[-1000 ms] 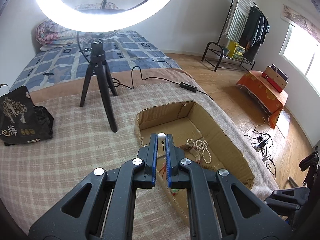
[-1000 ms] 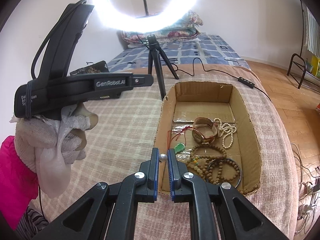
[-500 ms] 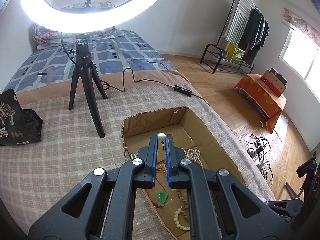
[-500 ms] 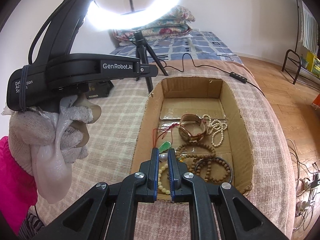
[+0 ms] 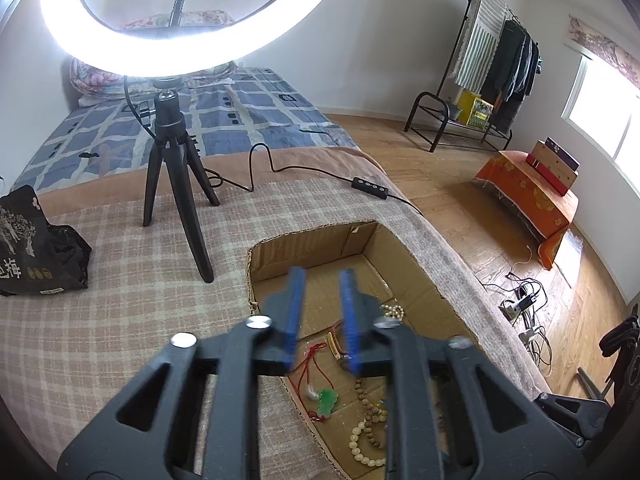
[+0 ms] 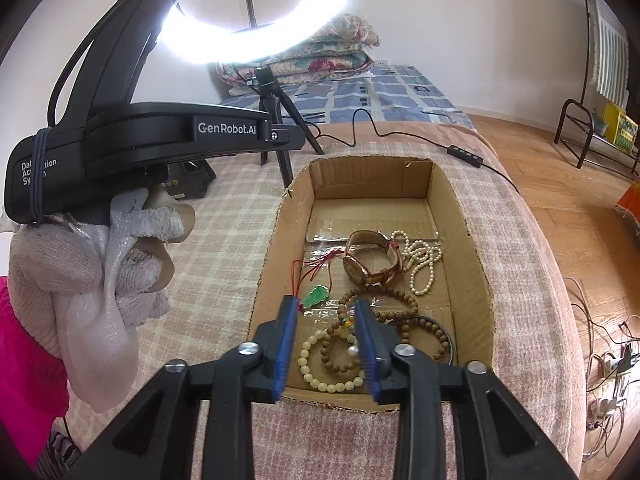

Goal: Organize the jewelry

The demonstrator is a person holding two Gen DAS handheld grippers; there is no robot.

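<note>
Both my left gripper [image 5: 320, 312] and right gripper [image 6: 327, 340] have just been opening, jaws parted with nothing between, poised over the cardboard box [image 6: 472, 248] so the 1 small round pearl [image 6: 353, 350] lands among smooth bead bracelets [image 6: 332, 376] inside.

Blk grippers [image 6: 326, 336], blue-lined jaws; knit glove [image 6: 80, 272].

A lit ring light [image 5: 160, 40] on a black tripod [image 5: 172, 184] stands on the checked blanket [image 5: 100, 280] near its far edge. Behind lies a blue patchwork bed [image 5: 240, 112] against white walls. A clothes rack [image 5: 492, 80], an orange-draped stand [image 5: 528, 200] and a bright window [image 5: 600, 108] border the wooden floor [image 5: 460, 208].
</note>
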